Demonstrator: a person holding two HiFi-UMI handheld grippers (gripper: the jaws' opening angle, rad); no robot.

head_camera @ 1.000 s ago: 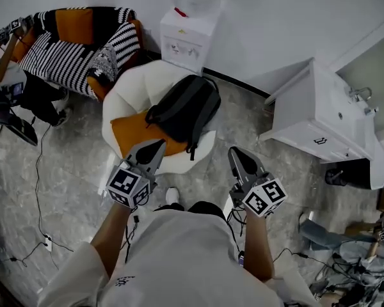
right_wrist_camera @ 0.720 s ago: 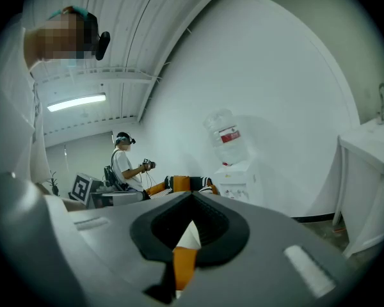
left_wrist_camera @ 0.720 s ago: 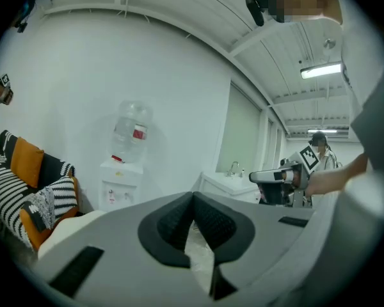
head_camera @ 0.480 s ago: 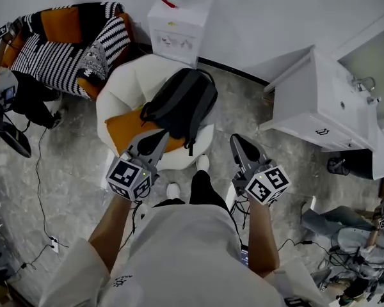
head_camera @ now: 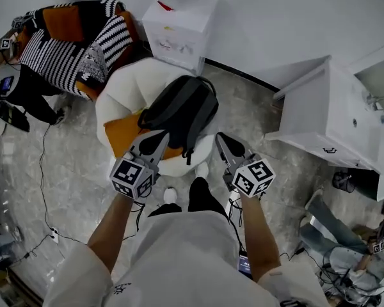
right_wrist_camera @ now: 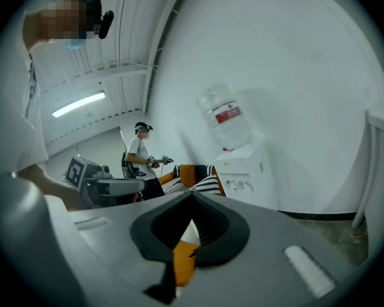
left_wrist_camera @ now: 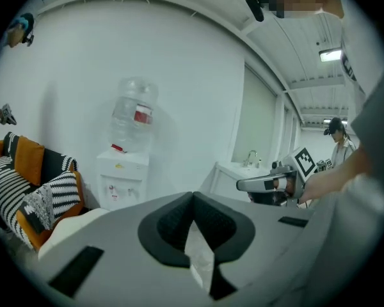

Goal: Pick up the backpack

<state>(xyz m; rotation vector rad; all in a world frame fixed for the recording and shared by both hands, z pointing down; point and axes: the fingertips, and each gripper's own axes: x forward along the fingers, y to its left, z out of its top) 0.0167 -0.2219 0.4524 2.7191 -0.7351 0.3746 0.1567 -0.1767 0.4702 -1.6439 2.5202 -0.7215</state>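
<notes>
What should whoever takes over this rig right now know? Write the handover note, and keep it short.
Left gripper: shut, empty, tip at the near edge of the backpack; contact cannot be told.
Right gripper: shut, empty, just right of the backpack, apart from it.
Backpack: lying on the white chair, partly over an orange cushion.
Done: nothing gripped yet.
Left: open a gripper, take hold of the backpack, probably by its top handle or a strap, and lift it off the chair.
</notes>
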